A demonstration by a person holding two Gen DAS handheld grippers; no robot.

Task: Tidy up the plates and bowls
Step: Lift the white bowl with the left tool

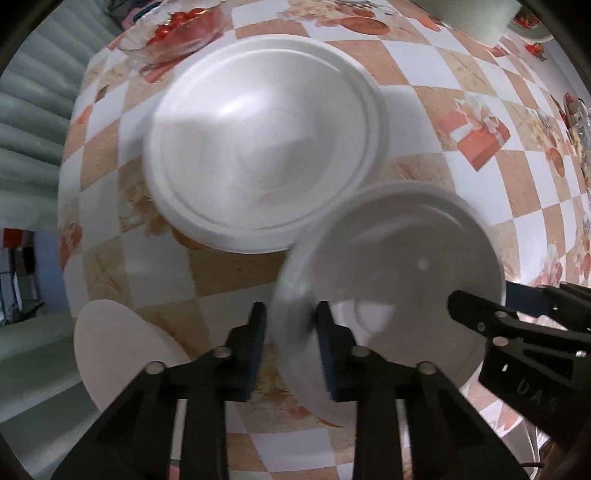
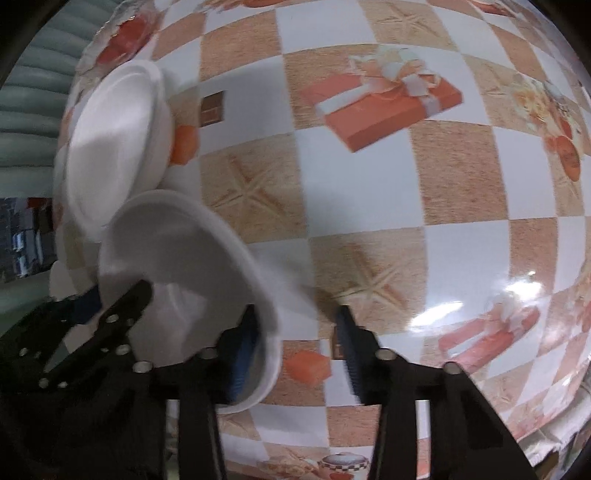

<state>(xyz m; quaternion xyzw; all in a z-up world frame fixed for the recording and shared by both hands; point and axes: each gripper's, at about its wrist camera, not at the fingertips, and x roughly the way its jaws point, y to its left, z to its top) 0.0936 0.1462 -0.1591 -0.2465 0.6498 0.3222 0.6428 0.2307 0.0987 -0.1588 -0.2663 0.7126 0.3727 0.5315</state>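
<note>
**A White Bowl Held by Its Rim**

The left tongs [image 1: 291,332] are pinching the rim of a white bowl [image 1: 399,280], one finger on the inside and one on the outside. The bowl is tipped up on its side and lifted off the table. The right tongs [image 2: 295,343] are open wide, with nothing between the fingers. Their left finger is right next to the same bowl's rim [image 2: 266,295], but I cannot tell if it touches.

Just past the left tongs, a stack of white plates [image 1: 266,147] sits flat on the checked tablecloth [image 1: 424,110]. The bowl's far edge is close to the stack. Another white dish [image 1: 114,343] sits to the left of the left tongs, near the table edge. Far ahead is a glass bowl [image 1: 177,33] with red things in it.

The bowl looks like foam, so I think it is very light and a bit soft. A hard squeeze could dent or crack the rim. The thin rim is the best place to hold it.
</note>
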